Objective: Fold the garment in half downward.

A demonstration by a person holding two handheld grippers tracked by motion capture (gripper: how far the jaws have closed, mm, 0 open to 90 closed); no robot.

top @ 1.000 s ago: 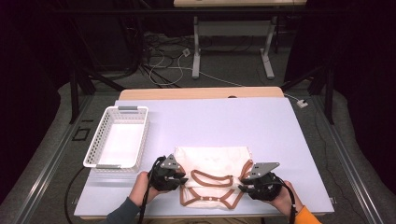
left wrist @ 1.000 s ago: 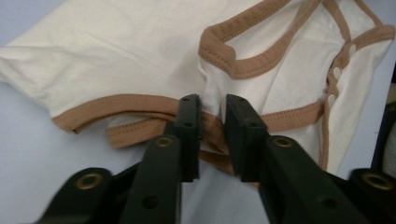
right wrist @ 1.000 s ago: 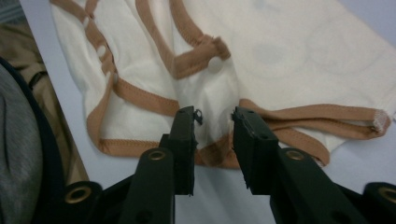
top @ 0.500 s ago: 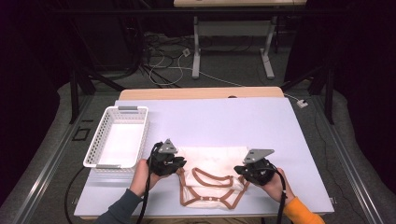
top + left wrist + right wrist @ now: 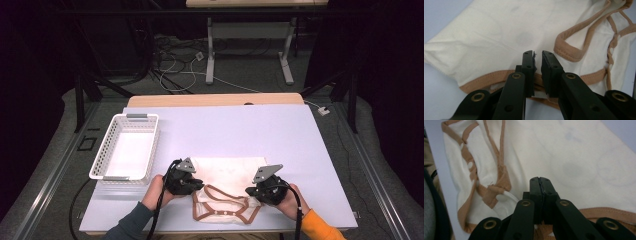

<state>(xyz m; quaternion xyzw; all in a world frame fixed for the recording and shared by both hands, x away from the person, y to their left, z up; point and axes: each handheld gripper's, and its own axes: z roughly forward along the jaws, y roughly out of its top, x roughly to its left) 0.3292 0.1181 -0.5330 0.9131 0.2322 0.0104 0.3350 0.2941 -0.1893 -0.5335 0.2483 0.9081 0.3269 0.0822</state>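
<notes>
Two claws pinched on a limp cream garment

Both claws worked at the near edge of the pale bench (image 5: 280, 135), where a cream garment (image 5: 225, 172) with tan binding lay flat between the two hands, well apart from the white basket (image 5: 107, 150) at the left. The garment looked light, soft and floppy; it would likely sag and fold wherever it was not held, so a single grip in the middle would let it bunch. The tan trim (image 5: 486, 78) along the edges looked thicker and firmer than the cream cloth, and seemed the best place to take hold, one claw at each side. The left claw (image 5: 537, 53) had just been closing and stood nearly shut, a thin slit between its tips, with the tan edge caught low between the jaws. The right claw (image 5: 540, 180) had also just been closing and was pressed fully together, pinching the tan edge (image 5: 609, 213) at its own side. Thin straps (image 5: 499, 180) and loops near the right claw could snag
</notes>
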